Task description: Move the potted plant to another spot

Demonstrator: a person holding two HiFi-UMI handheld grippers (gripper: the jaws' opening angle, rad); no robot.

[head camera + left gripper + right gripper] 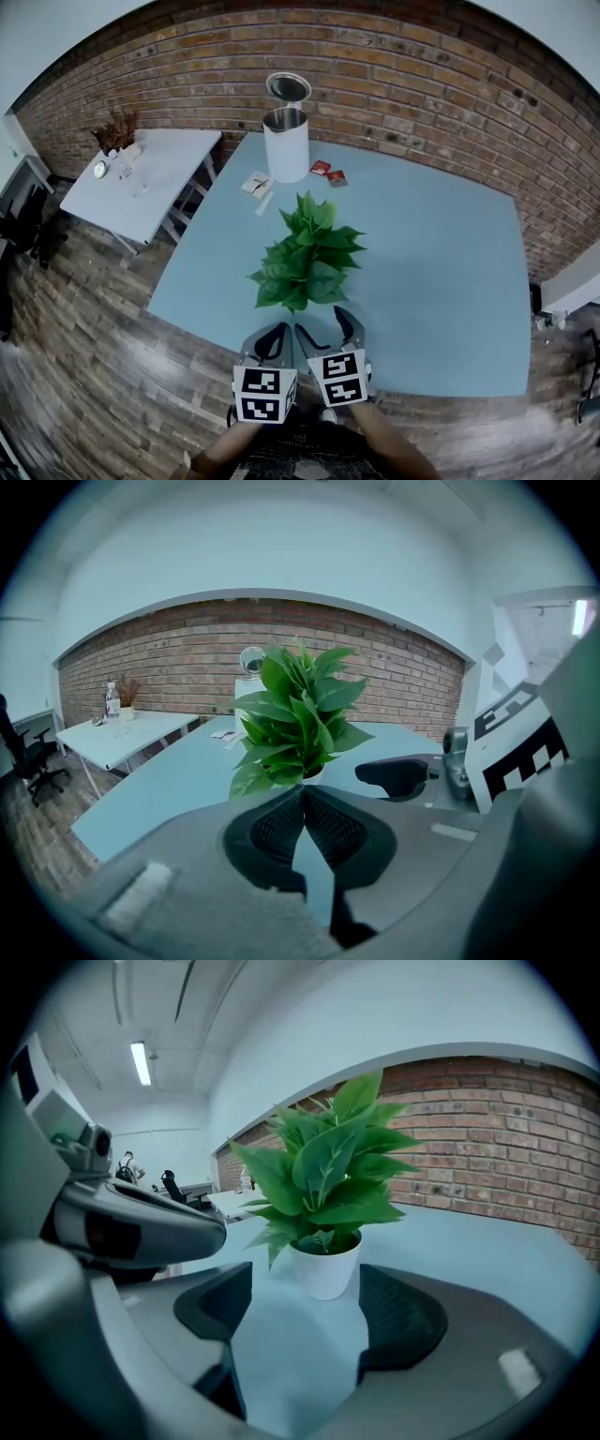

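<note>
A leafy green plant [306,255] in a small white pot [324,1267] stands near the middle of the light blue table [441,272]. In the head view the leaves hide the pot. My right gripper [322,326] is at the table's near edge just short of the plant, open, and the pot sits a little beyond its fingertips with nothing between them. My left gripper [283,331] is close beside it on the left, its jaws shut and empty, pointing at the plant [295,719].
A white cylindrical bin [286,141] with a raised lid stands at the table's far edge, with small packets [329,173] and papers [258,184] beside it. A white side table [150,173] with a bottle and dried plant is at the far left. A brick wall [394,84] runs behind.
</note>
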